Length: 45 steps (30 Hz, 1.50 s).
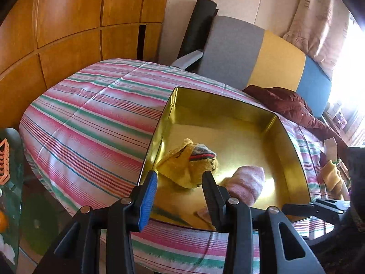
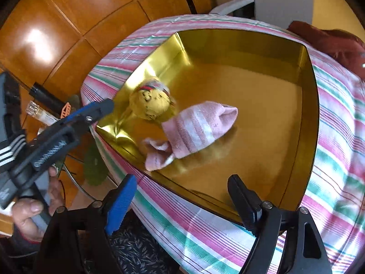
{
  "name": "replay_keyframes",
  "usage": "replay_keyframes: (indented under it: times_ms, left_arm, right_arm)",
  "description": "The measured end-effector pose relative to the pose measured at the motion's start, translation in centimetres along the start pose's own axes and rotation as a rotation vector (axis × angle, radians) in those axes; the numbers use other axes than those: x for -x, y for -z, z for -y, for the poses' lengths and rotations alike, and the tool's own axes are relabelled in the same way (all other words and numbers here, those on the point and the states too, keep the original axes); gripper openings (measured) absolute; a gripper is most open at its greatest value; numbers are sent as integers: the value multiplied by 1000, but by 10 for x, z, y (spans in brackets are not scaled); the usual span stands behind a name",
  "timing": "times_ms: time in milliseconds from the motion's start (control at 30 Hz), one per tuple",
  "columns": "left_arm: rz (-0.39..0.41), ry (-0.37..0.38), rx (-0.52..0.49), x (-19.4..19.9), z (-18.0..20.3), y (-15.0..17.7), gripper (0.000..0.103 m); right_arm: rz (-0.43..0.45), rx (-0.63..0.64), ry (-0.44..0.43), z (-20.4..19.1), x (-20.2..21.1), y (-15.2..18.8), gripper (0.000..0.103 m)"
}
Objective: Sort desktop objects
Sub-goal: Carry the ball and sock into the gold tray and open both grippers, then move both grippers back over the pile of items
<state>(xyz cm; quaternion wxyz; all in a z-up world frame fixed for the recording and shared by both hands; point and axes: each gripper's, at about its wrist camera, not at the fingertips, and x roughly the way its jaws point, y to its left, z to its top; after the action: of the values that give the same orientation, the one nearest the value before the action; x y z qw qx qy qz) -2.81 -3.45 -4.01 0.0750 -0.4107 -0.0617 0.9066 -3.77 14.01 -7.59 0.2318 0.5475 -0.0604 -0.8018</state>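
Note:
A gold tin box [image 1: 228,111] [image 2: 312,105] stands open on a pink, green and white striped cloth [image 1: 91,118] [image 2: 337,141]. Inside, near its left wall, lies a balled yellow sock [image 1: 182,171] [image 2: 150,105] with a red and green cuff. A rolled pink sock [image 1: 248,182] [image 2: 198,127] lies beside it on the tin's floor. My left gripper [image 1: 180,179] [image 2: 102,108] hovers over the tin's near left corner, open, with the yellow sock below the gap and no pad pressing it. My right gripper [image 2: 182,182] stands wide open above the tin's near rim, holding nothing.
A hand [image 2: 29,212] holds the left gripper's handle. Wooden cabinet doors [image 1: 68,22] [image 2: 57,34] stand behind. A grey, yellow and blue chair back [image 1: 273,52] and a maroon garment [image 1: 289,105] sit beyond the tin. An orange plastic piece [image 1: 4,162] and a tube [image 2: 41,114] lie at left.

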Motion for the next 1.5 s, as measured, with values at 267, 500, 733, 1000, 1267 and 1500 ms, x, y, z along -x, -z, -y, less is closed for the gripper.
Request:
replay_keyframes:
  times_ms: [267, 500, 733, 1000, 1267, 1500]
  left_arm:
    - [-2, 37, -2, 4, 5, 1, 41]
    - [-6, 65, -9, 4, 10, 1, 41]
    - [-4, 104, -42, 6, 27, -1, 41]
    - [-4, 146, -79, 10, 55, -6, 41]
    - [2, 213, -180, 24, 105, -12, 41]
    - [-35, 329, -342, 28, 190, -4, 41]
  right_arm:
    - [-39, -44, 70, 10, -4, 0, 88]
    - [-78, -47, 166, 10, -2, 6, 88]
    - [-97, -54, 199, 17, 8, 23, 88]
    - [129, -141, 104, 35, 56, 44, 88]
    - [367, -323, 160, 83, 120, 61, 89]
    - [449, -532, 300, 154, 185, 110, 92]
